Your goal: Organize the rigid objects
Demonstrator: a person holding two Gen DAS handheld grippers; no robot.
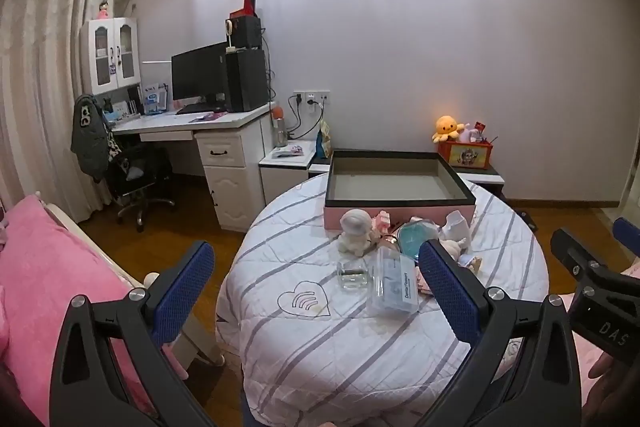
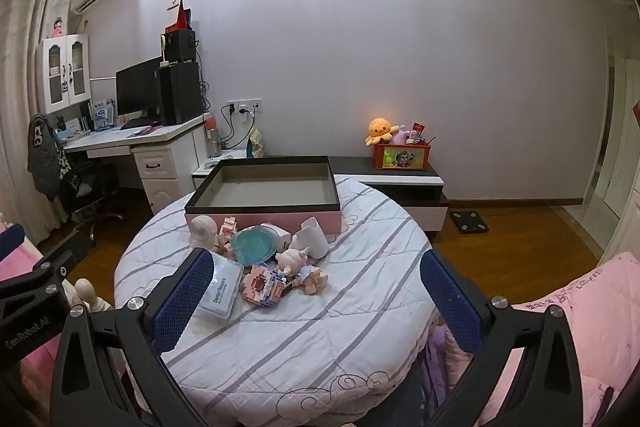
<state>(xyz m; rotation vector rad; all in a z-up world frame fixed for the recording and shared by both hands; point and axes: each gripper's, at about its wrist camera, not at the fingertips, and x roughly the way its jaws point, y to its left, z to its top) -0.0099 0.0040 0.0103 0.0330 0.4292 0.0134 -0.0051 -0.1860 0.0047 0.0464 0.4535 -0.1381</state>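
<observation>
A round table (image 2: 304, 339), draped in a white quilt with grey stripes, is seen from both tools in a bedroom. The left tool (image 1: 320, 291) and the right tool (image 2: 320, 291) are both held at full spread above the near edge of the table, with nothing gripped between their blue pads.

At 12 o'clock on the table a shallow pink box (image 2: 264, 205) with a dark rim is set, its inside bare. Directly in front of it, toward the table's centre, a cluster of small objects is gathered: a white astronaut figure (image 1: 356, 231) at 10 o'clock of the cluster, a teal round dish (image 2: 254, 245) in the middle, a white cup (image 2: 312, 237) tipped at 2 o'clock, and a pink brick-built toy (image 2: 262, 285) and a small doll (image 2: 294, 259) at 6 o'clock. A clear dental floss box (image 1: 392, 283) is laid at 7 o'clock, with a small glass bottle (image 1: 352, 275) just beside it in the left view.

A desk with a monitor (image 1: 200, 75) is seen against the far wall at 10 o'clock.
</observation>
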